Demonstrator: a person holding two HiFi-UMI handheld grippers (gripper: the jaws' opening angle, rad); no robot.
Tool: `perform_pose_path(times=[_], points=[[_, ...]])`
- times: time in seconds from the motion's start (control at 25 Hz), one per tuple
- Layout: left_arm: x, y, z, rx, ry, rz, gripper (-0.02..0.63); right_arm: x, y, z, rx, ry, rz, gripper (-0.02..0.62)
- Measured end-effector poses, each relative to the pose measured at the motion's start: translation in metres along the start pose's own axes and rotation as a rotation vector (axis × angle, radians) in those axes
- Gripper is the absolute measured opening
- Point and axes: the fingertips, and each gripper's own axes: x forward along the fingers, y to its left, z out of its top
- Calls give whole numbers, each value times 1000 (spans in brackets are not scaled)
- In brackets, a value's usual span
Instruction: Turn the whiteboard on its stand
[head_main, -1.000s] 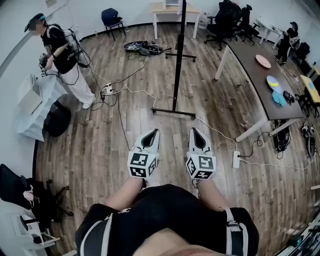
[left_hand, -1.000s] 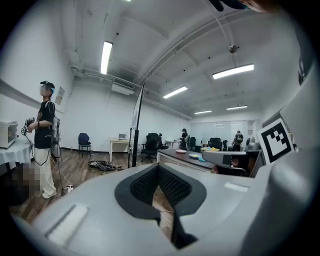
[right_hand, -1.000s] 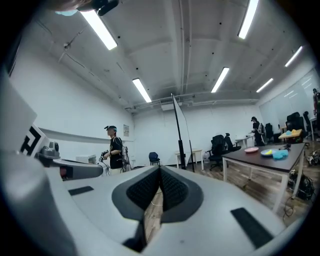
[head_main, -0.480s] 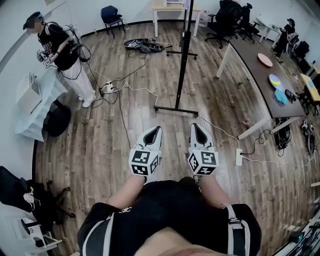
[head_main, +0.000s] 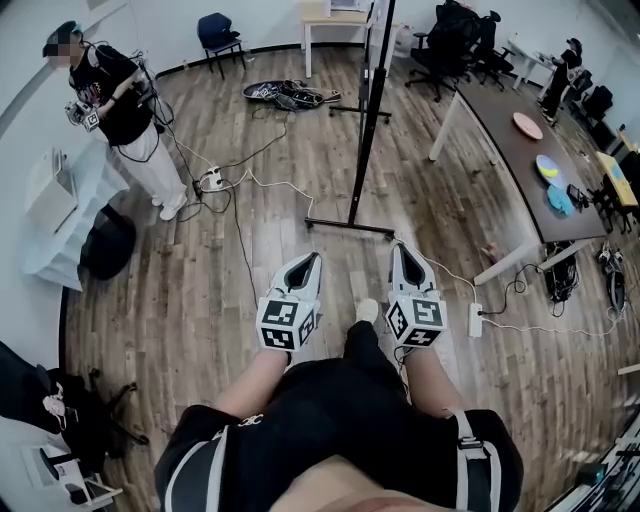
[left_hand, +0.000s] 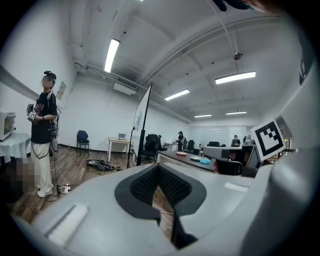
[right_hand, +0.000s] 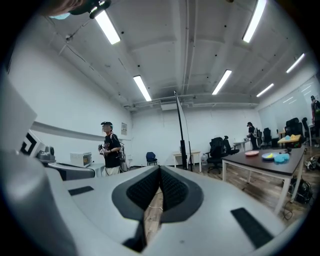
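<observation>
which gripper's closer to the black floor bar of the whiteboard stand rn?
Right. The right gripper sits just short of the right end of the black floor bar; the left gripper hangs farther back, opposite its left end.

A person (head_main: 122, 105) in a black top stands at upper left. A long dark table (head_main: 508, 172) with plates (head_main: 527, 123) fills the right.

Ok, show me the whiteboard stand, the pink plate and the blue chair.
whiteboard stand (head_main: 349, 227): head view, its floor bar.
pink plate (head_main: 527, 125): head view, its centre.
blue chair (head_main: 216, 27): head view, its backrest.
</observation>
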Motion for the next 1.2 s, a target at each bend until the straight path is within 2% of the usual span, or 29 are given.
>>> perform_pose_path(times=[0.32, 0.76, 1.2], points=[[56, 22, 16, 37, -9, 8, 9, 55, -32, 2, 8, -13, -3, 8], [160, 62, 21, 4, 31, 57, 9, 163, -80, 1, 3, 30, 56, 8], [286, 53, 27, -8, 97, 26, 9, 241, -164, 0, 1, 76, 53, 8]])
